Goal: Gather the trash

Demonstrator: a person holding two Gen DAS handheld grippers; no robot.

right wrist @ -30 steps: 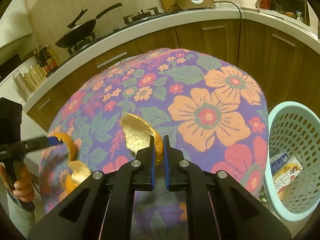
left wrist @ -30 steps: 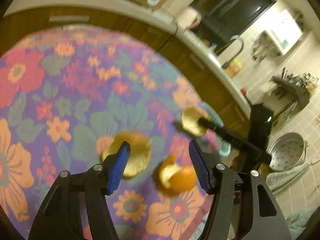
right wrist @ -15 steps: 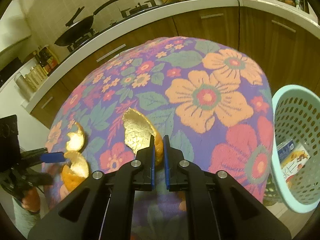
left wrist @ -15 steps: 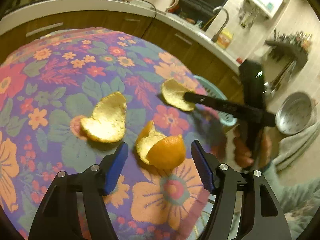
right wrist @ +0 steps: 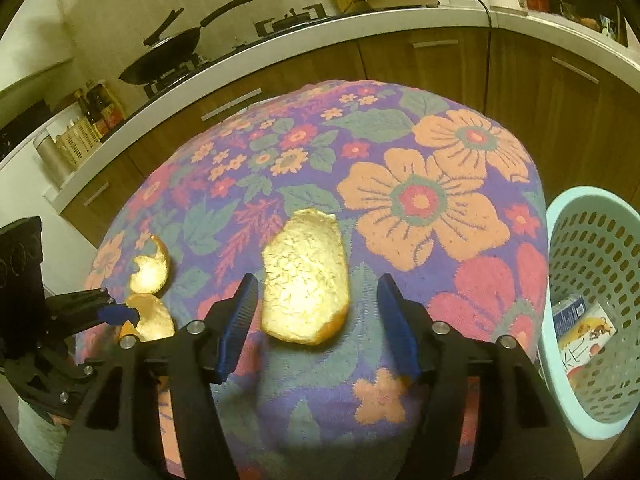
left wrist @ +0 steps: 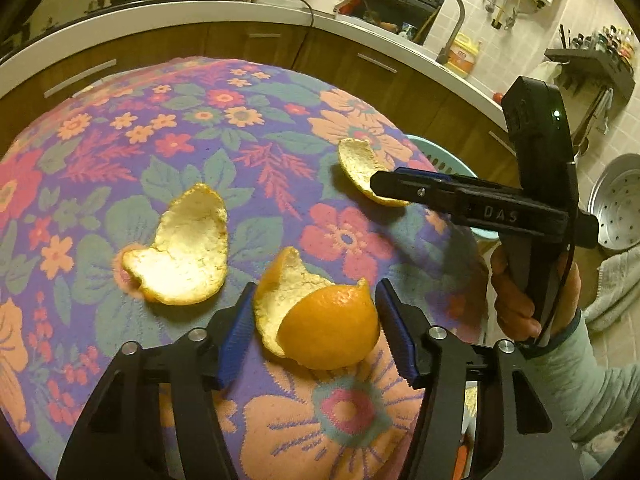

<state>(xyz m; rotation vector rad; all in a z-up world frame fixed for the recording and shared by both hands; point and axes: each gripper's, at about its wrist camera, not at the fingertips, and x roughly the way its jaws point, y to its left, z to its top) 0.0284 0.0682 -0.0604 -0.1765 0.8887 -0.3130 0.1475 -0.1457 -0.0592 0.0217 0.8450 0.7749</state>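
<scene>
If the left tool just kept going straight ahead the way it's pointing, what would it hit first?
The left tool is open, with the curled orange peel already between its fingers, so it would meet that peel first. Beyond it lies the flowered tablecloth.

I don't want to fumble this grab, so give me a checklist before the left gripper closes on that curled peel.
1. left gripper open: ok.
2. curled peel between its fingers: ok.
3. right gripper out of the left's way: ok.
4. right gripper gripping the flat peel: not ok, its jaws stand open.
5. basket has room: ok.
</scene>
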